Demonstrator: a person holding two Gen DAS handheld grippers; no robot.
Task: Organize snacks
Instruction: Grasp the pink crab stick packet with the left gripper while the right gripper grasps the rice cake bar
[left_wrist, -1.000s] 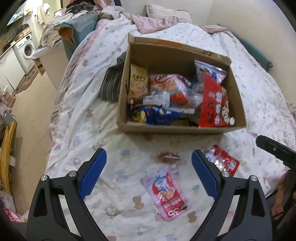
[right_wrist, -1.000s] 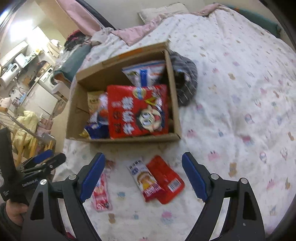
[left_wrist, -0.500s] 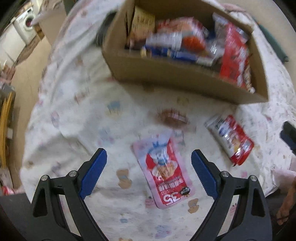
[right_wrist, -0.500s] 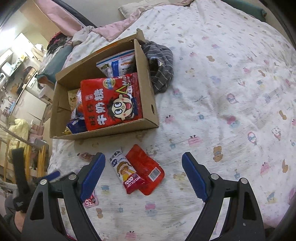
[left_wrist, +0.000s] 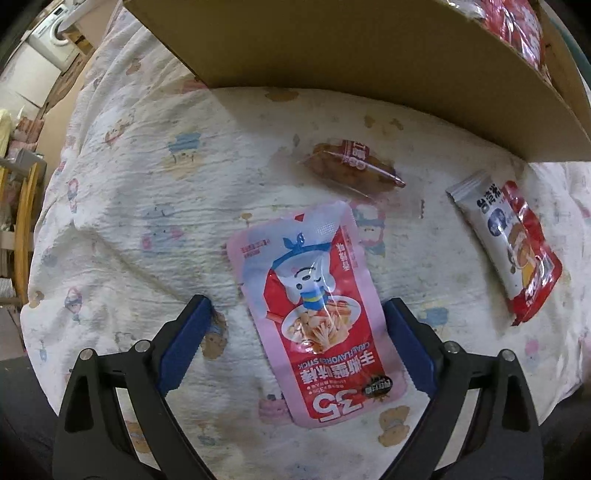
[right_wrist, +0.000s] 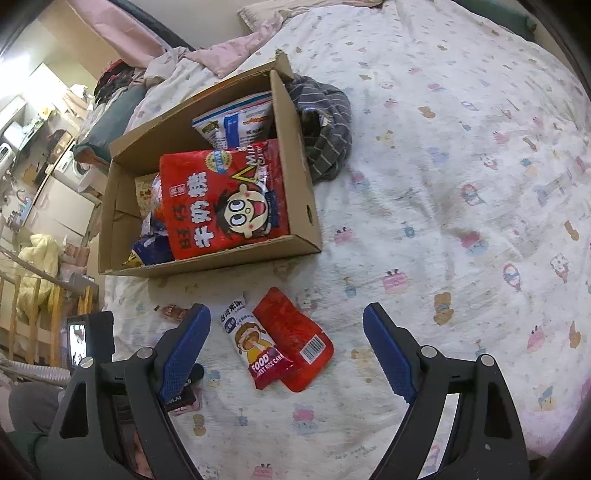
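Note:
A pink and red snack pouch (left_wrist: 317, 310) lies flat on the bed sheet, between the open fingers of my left gripper (left_wrist: 297, 314), which hovers low over it. A small brown wrapped snack (left_wrist: 351, 166) lies beyond it, near the cardboard box (left_wrist: 369, 62). A white and red rice cake pack on a red pack (left_wrist: 517, 254) lies to the right. In the right wrist view my right gripper (right_wrist: 286, 332) is open and empty above the rice cake pack (right_wrist: 255, 347) and the red pack (right_wrist: 295, 339). The box (right_wrist: 299, 177) holds several snack bags, a big red one (right_wrist: 225, 199) on top.
A grey striped cloth (right_wrist: 325, 129) lies beside the box's far right corner. The patterned bed sheet (right_wrist: 461, 184) stretches to the right. The bed edge drops off on the left, with a wooden chair (right_wrist: 33, 306) and a washing machine (left_wrist: 51, 33) beyond.
My left gripper has dropped down and forward onto the pink pouch, which now sits between its fingers. The right gripper has drifted a little, and the box now sits further left in its view.

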